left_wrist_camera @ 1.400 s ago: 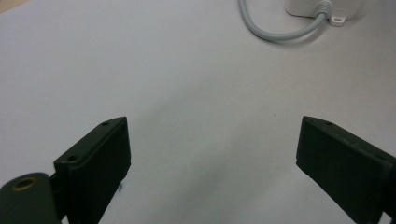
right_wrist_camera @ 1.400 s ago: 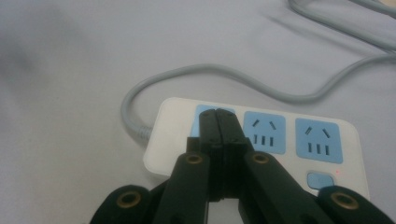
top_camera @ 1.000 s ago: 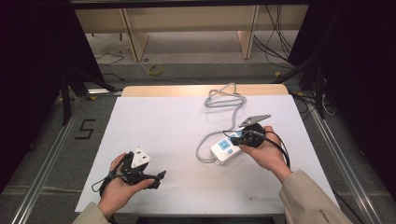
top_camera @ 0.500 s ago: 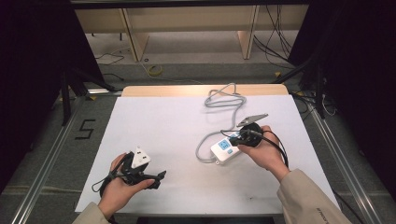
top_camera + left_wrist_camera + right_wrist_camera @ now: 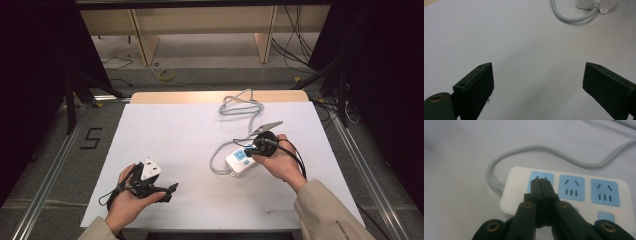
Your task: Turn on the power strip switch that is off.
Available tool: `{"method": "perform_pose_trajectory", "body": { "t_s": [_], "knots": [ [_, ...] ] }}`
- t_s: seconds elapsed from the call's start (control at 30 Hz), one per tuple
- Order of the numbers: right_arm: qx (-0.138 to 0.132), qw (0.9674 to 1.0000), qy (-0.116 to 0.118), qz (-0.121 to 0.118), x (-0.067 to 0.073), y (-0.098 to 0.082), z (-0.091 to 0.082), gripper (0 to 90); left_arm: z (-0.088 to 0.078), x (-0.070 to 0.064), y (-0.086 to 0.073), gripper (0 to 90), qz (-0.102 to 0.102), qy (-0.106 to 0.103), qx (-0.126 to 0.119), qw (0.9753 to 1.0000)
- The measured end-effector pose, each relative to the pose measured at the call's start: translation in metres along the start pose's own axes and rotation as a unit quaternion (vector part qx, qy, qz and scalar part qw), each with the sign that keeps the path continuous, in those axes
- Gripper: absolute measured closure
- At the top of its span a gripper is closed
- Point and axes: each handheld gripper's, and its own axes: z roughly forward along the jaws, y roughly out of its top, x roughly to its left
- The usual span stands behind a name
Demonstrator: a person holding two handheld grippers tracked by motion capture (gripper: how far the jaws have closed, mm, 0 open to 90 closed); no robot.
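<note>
A white power strip (image 5: 239, 163) with three blue sockets (image 5: 571, 187) and a grey cable (image 5: 241, 106) lies right of the table's middle. My right gripper (image 5: 540, 180) is shut with nothing between its jaws. Its tips sit over the strip's leftmost socket (image 5: 549, 178); whether they press on it I cannot tell. In the high view the right gripper (image 5: 251, 149) is at the strip's far end. My left gripper (image 5: 168, 191) rests low at the front left, pointing right. Its jaws stand wide apart over bare sheet (image 5: 537, 75). A corner of the strip (image 5: 589, 3) and the cable (image 5: 570, 18) lie beyond them.
A white sheet (image 5: 175, 130) covers the table, with a wooden edge (image 5: 175, 96) at the back. The cable loops toward the back edge. Metal rails (image 5: 52, 170) run along both sides, and shelving (image 5: 200, 25) and loose wires lie on the floor behind.
</note>
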Motion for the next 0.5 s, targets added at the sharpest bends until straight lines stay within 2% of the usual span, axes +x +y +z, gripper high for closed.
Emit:
{"method": "perform_pose_trajectory", "body": {
  "t_s": [0.5],
  "knots": [
    [0.029, 0.9996, 0.001, 0.000, -0.0010, -0.0003, 0.0101, 90.0, 0.0001, -0.0001, 0.0000, 9.7, -0.001, 0.001, -0.002, 1.0000]
  ]
}}
